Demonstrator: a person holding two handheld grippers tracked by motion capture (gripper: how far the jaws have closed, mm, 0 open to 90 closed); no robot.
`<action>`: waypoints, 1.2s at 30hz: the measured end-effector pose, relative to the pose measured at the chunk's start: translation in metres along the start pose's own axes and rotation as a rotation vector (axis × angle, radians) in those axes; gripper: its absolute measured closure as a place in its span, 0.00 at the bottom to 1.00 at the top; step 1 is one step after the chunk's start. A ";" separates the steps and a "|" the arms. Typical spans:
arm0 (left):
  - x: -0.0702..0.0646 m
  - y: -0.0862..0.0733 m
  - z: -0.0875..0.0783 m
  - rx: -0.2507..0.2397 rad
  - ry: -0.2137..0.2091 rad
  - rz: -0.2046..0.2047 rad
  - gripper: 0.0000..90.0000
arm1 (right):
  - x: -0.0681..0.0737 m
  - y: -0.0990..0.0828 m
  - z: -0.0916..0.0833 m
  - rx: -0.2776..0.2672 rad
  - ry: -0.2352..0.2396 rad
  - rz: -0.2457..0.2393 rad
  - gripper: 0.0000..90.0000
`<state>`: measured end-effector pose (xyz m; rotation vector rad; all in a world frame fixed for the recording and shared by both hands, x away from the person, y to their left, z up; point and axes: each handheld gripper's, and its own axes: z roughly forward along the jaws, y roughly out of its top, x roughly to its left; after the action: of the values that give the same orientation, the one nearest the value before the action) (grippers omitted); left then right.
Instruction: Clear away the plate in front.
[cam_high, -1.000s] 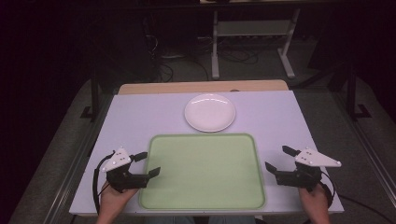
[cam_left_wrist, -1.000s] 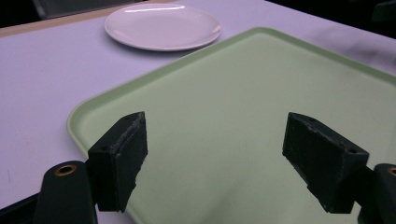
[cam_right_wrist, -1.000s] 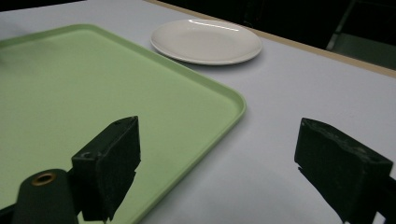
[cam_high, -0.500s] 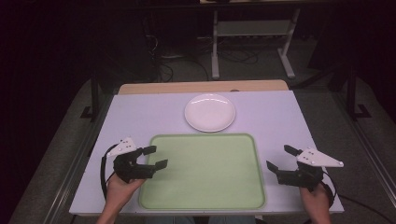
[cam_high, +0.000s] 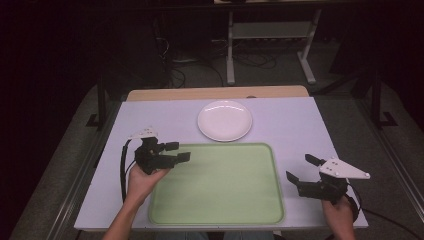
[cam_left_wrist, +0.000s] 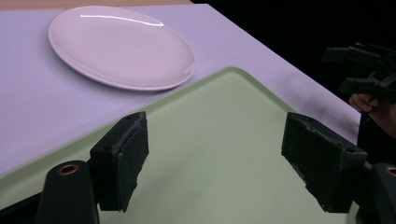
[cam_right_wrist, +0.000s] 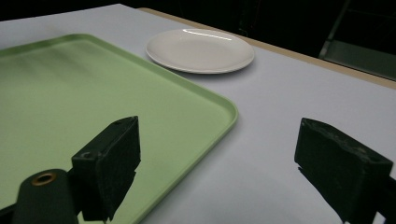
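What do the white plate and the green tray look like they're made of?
The white plate looks like glazed ceramic, possibly melamine: it is glossy, with sharp light streaks along its rim. The green tray looks like moulded plastic with a matte, slightly satin finish: even colour, rounded corners, a raised lip and only soft reflections.

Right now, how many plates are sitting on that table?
1. A single white plate lies on the table at its far middle, just beyond the far edge of the green tray, apart from it. Nothing on the table could hide another.
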<state>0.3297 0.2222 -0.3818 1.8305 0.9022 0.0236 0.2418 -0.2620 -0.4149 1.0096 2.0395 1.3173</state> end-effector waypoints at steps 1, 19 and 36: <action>0.003 0.006 0.006 0.011 -0.003 -0.012 0.25 | 0.000 0.000 0.000 0.000 0.001 0.000 0.15; 0.025 0.063 0.055 0.083 0.003 -0.067 0.26 | -0.002 0.003 -0.002 -0.015 -0.007 0.005 0.15; 0.060 0.081 0.086 0.028 0.015 -0.284 0.27 | -0.005 0.003 -0.004 -0.026 -0.008 0.017 0.15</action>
<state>0.4535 0.1756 -0.3784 1.7144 1.1708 -0.1537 0.2427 -0.2675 -0.4109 1.0215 2.0073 1.3434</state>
